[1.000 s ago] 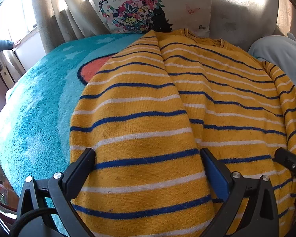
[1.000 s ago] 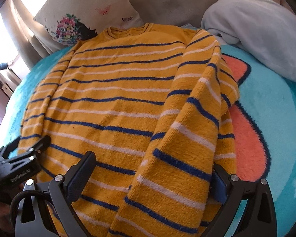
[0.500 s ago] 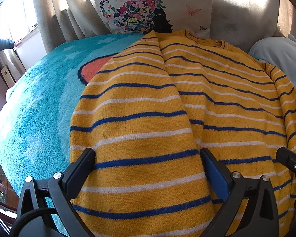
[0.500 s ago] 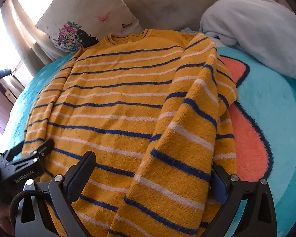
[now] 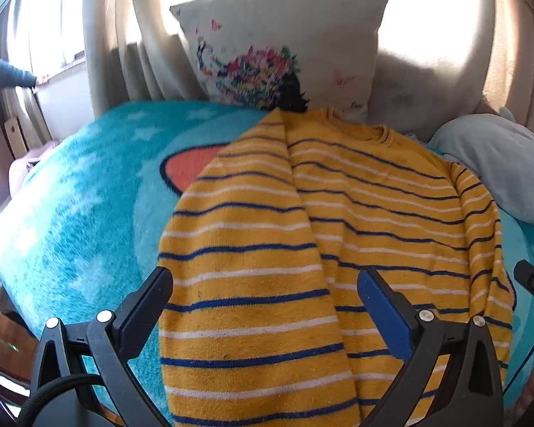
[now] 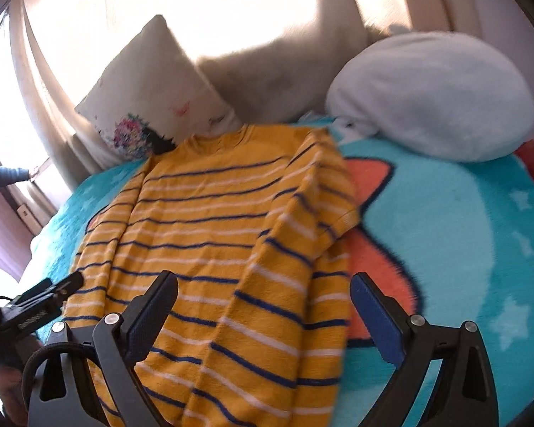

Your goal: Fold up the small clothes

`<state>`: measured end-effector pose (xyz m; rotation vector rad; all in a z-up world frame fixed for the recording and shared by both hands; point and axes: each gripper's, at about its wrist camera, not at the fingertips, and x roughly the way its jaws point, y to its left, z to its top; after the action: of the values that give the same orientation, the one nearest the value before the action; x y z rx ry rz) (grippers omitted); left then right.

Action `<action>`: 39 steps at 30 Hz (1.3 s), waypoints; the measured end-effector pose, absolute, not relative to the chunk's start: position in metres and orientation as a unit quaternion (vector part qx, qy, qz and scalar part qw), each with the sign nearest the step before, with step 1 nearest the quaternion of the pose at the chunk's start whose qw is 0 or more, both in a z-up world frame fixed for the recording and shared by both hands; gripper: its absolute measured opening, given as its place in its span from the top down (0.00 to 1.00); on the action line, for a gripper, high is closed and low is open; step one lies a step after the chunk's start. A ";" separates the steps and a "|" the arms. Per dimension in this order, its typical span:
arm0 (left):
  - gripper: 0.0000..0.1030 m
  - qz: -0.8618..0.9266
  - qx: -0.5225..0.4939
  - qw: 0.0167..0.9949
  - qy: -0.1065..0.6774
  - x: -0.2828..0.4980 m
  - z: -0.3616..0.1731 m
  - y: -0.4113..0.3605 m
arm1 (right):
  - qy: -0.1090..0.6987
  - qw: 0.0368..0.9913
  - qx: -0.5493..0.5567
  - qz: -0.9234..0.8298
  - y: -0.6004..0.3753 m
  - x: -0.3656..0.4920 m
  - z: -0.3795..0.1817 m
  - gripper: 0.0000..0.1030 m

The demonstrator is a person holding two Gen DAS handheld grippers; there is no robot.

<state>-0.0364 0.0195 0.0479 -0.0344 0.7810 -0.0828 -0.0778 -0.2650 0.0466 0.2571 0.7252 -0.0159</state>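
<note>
Sweater [image 5: 338, 235], both sleeves laid inward, flat on the blanket [image 5: 89, 213] below the pillow [image 5: 284, 42]. Next fold, by judgement: pinch the hem at both corners and carry it evenly to the collar. Left tongs [image 5: 263, 306] and right tongs [image 6: 263, 306] spread wide, holding nothing.

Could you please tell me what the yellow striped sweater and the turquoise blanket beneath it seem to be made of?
The yellow sweater with blue and white stripes looks like a soft knit, perhaps cotton or acrylic: matte, slightly fuzzy, with a ribbed collar. The turquoise blanket with an orange patch looks like plush fleece, probably synthetic: its pile shows as tufted, uneven, faintly shiny fuzz.
</note>
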 end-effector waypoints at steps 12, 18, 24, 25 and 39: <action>0.00 -0.043 -0.010 0.927 0.372 -0.044 0.048 0.016 | 0.391 0.915 0.092 0.020 -0.258 -0.093 0.030 0.21; 0.00 -0.018 -0.026 0.937 0.348 -0.050 0.059 0.030 | 0.399 0.912 0.084 0.035 -0.243 -0.096 0.023 0.22; 0.00 -0.025 -0.019 0.936 0.350 -0.055 0.061 0.029 | 0.406 0.909 0.072 0.052 -0.229 -0.102 0.019 0.22; 0.00 -0.026 -0.019 0.936 0.350 -0.056 0.061 0.029 | 0.407 0.910 0.067 0.053 -0.226 -0.105 0.018 0.23; 0.00 -0.036 -0.028 0.937 0.345 -0.062 0.065 0.029 | 0.375 0.922 0.090 0.021 -0.256 -0.124 0.042 0.92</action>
<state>-0.0620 0.0291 0.0649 -0.0571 0.7057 -0.0736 -0.1245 -0.2564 0.0422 0.1857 0.7696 0.0431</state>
